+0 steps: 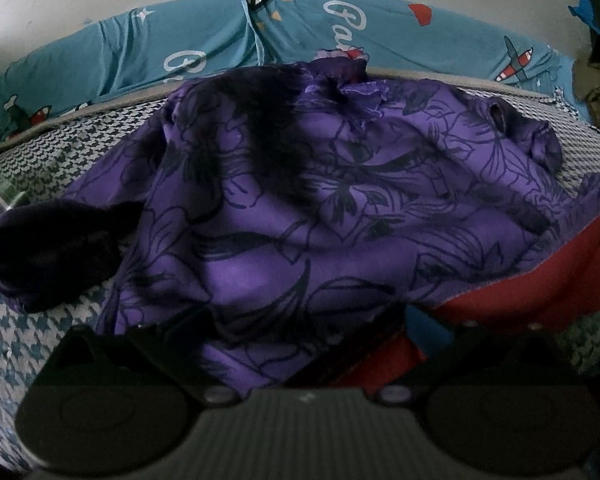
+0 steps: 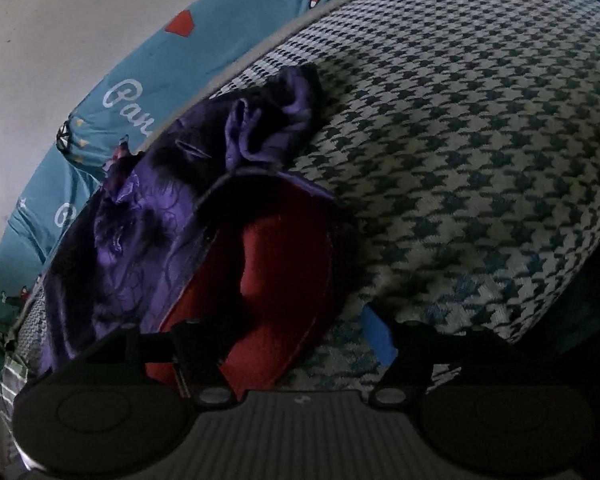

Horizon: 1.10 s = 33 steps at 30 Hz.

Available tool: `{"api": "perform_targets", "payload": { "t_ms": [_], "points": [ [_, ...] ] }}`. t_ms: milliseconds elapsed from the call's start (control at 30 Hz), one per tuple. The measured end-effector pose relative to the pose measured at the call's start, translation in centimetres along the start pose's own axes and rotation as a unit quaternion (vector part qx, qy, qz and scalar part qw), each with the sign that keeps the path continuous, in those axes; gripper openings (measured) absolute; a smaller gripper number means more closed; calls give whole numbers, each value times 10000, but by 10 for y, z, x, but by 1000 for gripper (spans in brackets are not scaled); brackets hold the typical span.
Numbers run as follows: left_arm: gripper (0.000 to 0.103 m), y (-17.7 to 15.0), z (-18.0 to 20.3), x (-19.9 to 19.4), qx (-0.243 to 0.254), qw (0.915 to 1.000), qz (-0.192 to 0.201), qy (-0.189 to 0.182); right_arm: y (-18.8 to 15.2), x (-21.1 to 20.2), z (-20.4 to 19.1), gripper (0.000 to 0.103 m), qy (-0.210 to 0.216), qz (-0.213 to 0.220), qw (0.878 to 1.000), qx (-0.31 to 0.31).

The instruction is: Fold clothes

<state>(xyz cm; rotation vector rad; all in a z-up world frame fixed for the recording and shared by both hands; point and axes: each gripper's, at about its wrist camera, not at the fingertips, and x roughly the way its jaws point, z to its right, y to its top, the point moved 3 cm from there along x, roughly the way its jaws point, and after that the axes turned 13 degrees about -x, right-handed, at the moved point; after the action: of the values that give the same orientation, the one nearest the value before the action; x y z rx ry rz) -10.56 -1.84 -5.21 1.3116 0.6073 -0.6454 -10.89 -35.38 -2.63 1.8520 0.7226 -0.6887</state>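
Right tool [image 2: 288, 344] open, empty, over red cloth [image 2: 276, 280].

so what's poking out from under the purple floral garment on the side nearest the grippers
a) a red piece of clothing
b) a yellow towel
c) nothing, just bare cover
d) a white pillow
a: a red garment shows from under the edge of the purple floral garment, both lying on the houndstooth cover.
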Motion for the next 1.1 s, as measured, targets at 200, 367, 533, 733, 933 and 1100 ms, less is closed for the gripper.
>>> {"api": "perform_targets", "payload": {
  "t_ms": [200,367,533,733,933,1100],
  "points": [
    [103,-1,-1,-1,40,10000,39,-9,-2,5,-9,44,-36,155,9997,-211],
    [103,-4,-1,-5,168,9998,91,28,-4,1,-12,6,-25,280,9993,-265],
    [103,-5,-10,-12,219,9996,118,156,-8,-38,-26,4,-694,792,9928,-568],
    [103,-4,-32,-27,86,9989,186,418,-15,-83,-53,4,-1300,1200,9761,-1259],
    [103,2,-59,-41,-297,9973,308,603,-23,-70,-45,5,-1674,680,9770,-1133],
    [103,6,-68,-46,-468,9959,353,687,-24,-81,-44,13,-1650,843,9761,-1132]
  ]
}}
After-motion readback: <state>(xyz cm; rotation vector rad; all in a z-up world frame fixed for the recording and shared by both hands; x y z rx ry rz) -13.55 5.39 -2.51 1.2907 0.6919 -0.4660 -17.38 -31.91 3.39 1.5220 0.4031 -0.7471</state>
